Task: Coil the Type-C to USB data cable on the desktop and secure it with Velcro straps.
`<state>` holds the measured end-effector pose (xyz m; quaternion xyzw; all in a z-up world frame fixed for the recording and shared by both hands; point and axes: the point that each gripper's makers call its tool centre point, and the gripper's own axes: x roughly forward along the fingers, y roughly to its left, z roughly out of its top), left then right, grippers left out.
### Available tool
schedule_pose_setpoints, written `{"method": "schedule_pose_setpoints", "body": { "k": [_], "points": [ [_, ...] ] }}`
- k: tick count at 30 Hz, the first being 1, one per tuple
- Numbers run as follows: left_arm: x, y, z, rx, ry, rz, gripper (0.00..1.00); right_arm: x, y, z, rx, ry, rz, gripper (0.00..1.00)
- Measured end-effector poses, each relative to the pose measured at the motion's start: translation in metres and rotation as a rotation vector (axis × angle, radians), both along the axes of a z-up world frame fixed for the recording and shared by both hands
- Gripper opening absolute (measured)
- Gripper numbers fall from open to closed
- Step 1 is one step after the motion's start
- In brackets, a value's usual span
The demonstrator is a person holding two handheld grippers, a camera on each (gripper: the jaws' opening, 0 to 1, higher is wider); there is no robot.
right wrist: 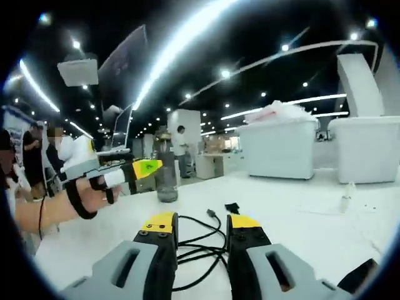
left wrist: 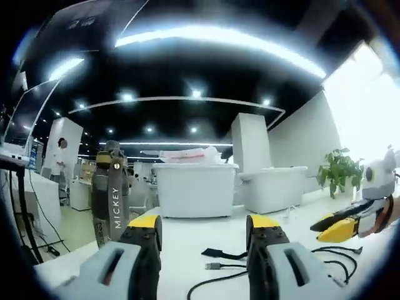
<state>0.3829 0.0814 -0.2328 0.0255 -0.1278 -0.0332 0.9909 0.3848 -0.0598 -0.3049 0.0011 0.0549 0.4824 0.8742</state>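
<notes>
The cable (right wrist: 203, 247) lies loose on the white counter (right wrist: 294, 206), in a few untidy loops just in front of the right gripper (right wrist: 200, 234), and one plug (right wrist: 212, 214) points away from it. In the left gripper view the cable (left wrist: 215, 282) runs between the jaws of the left gripper (left wrist: 203, 232), with a plug (left wrist: 212, 265) near a black strap (left wrist: 219, 254) that lies flat on the counter.

I judge the cable to be light, thin and soft. It will bend easily but may spring open again, so the coil must be held while the strap goes around. A good place to hold it is near a plug, where it is stiffer. The strap also looks limp and light.

Both grippers are open and hold nothing.

A dark bottle (left wrist: 109, 194) marked MICKEY stands on the counter, apart from the cable. White bins (left wrist: 195, 187) stand farther back. Neither is in the way.
</notes>
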Motion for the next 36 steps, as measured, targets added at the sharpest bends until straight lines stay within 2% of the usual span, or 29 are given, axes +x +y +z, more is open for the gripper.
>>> {"method": "schedule_pose_setpoints", "body": {
  "k": [1,2,5,7,8,10,11,12,13,17,18,20,22,24,29,32,36],
  "points": [
    [0.005,-0.001,-0.001,0.054,0.004,-0.001,0.55,0.001,0.007,-0.007,-0.02,0.026,0.019,0.26],
    [0.007,-0.001,-0.002,0.075,0.004,-0.002,0.54,0.005,0.013,-0.014,-0.04,0.064,0.024,0.25],
    [0.008,-0.001,-0.007,0.085,-0.005,-0.016,0.54,0.014,0.024,-0.031,-0.06,0.171,0.031,0.24],
    [0.008,0.0,-0.013,0.086,-0.001,-0.024,0.54,0.02,0.032,-0.045,-0.078,0.273,0.035,0.24],
    [0.008,0.001,-0.017,0.086,0.001,-0.025,0.54,0.024,0.036,-0.049,-0.084,0.294,0.039,0.24],
    [0.006,0.003,-0.024,0.091,0.002,-0.023,0.54,0.034,0.04,-0.056,-0.127,0.298,0.018,0.23],
    [0.005,0.003,-0.027,0.093,0.01,-0.03,0.54,0.039,0.042,-0.056,-0.143,0.27,0.007,0.22],
    [0.003,0.002,-0.03,0.093,0.023,-0.043,0.54,0.045,0.042,-0.06,-0.194,0.245,-0.014,0.22],
    [0.003,0.003,-0.03,0.092,0.024,-0.043,0.54,0.048,0.044,-0.06,-0.201,0.235,-0.016,0.22],
    [0.001,0.003,-0.028,0.005,0.022,-0.063,0.54,0.051,0.057,-0.065,-0.229,0.276,-0.012,0.22],
    [0.0,0.001,-0.027,0.003,0.018,-0.07,0.54,0.051,0.06,-0.066,-0.238,0.281,-0.012,0.22],
    [-0.001,-0.004,-0.027,0.04,0.018,-0.076,0.54,0.057,0.061,-0.069,-0.296,0.289,-0.038,0.2],
    [-0.002,-0.007,-0.027,0.101,0.024,-0.067,0.54,0.058,0.058,-0.073,-0.339,0.263,-0.055,0.18],
    [-0.004,-0.01,-0.025,0.108,0.013,-0.069,0.54,0.058,0.057,-0.071,-0.394,0.227,-0.073,0.18],
    [-0.006,-0.012,-0.02,0.084,-0.005,-0.084,0.54,0.055,0.05,-0.068,-0.393,0.255,-0.095,0.18],
    [-0.004,-0.014,-0.023,0.087,0.006,-0.085,0.54,0.057,0.049,-0.072,-0.417,0.224,-0.097,0.17],
    [-0.005,-0.017,-0.024,0.066,0.014,-0.102,0.54,0.056,0.052,-0.07,-0.408,0.19,-0.096,0.15]
  ]
}}
